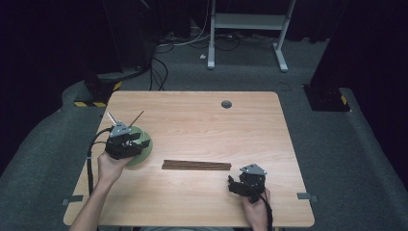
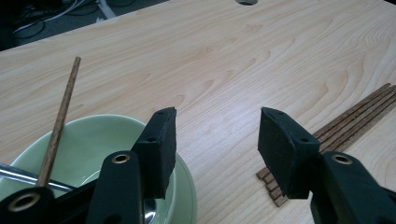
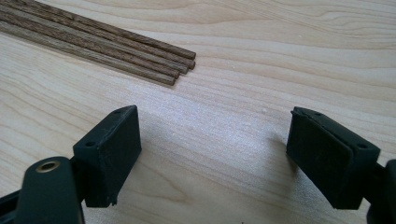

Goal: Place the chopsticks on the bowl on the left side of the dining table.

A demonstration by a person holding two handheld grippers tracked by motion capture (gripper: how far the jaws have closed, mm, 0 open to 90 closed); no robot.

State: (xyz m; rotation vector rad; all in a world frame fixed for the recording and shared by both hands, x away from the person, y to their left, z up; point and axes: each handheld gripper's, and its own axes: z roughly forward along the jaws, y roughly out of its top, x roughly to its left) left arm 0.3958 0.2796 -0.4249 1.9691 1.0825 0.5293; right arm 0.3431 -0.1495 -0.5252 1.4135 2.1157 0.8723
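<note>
Left claw (image 1: 137,143) hangs apart over the green bowl (image 2: 93,140) near the bench (image 1: 202,115) left edge (one chopstick (image 2: 58,123) inside); right claw (image 1: 235,185) also gapes apart, empty, near the chopstick bundle (image 1: 196,165).

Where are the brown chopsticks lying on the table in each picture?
High view: the chopsticks lie in a row at the table's middle, between the two grippers.
Left gripper view: their ends poke out at the right edge, behind the right finger.
Right gripper view: they run in from the top left.
Shared landmark: the wooden table.
</note>
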